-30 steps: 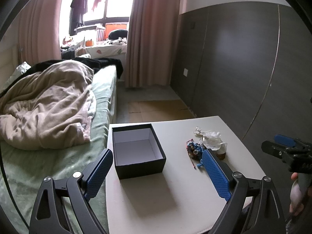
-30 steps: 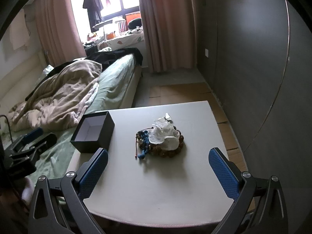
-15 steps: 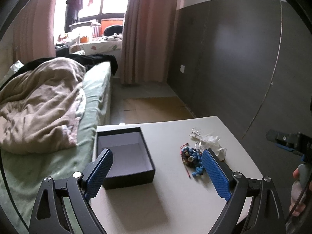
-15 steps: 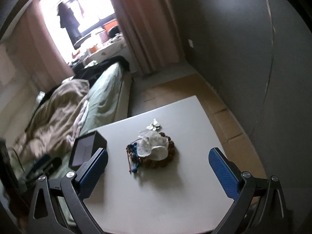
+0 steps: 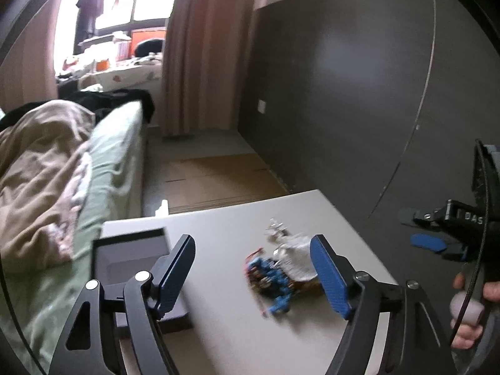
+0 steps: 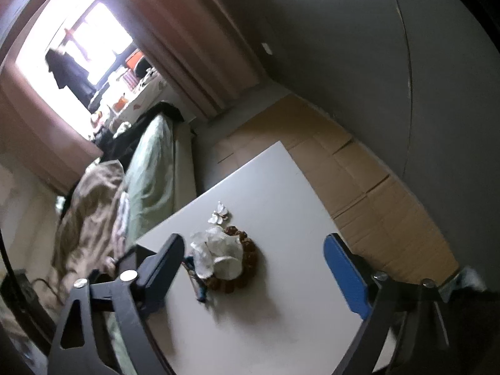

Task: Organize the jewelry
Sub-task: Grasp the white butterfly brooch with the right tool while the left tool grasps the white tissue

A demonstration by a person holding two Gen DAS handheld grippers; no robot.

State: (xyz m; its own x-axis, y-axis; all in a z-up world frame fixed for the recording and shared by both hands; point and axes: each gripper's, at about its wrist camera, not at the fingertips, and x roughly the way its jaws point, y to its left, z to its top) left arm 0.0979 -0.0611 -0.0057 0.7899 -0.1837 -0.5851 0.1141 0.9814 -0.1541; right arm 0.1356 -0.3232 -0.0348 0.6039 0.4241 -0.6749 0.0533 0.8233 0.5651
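Observation:
A pile of jewelry (image 5: 276, 273) lies on the white table (image 5: 237, 337): blue beads, a brown bead bracelet and whitish shell-like pieces. The right wrist view shows the pile (image 6: 223, 257) with a small white flower piece (image 6: 220, 214) just beyond it. An open black box (image 5: 131, 261) with a pale inside stands at the table's left. My left gripper (image 5: 253, 273) is open and empty above the table, the pile between its fingers in view. My right gripper (image 6: 253, 272) is open, empty and tilted, above the pile; it also shows at the right in the left wrist view (image 5: 437, 231).
A bed (image 5: 103, 162) with a beige blanket (image 5: 37, 168) runs along the table's left side. A dark panelled wall (image 5: 359, 93) stands to the right. Cardboard sheets (image 6: 359, 181) cover the floor beyond the table. Curtains and a bright window are at the back.
Both grippers have moved forward and lower toward the jewelry pile. The right gripper has rolled, so its view is tilted. The left view has swung right, with the box now behind its left finger.

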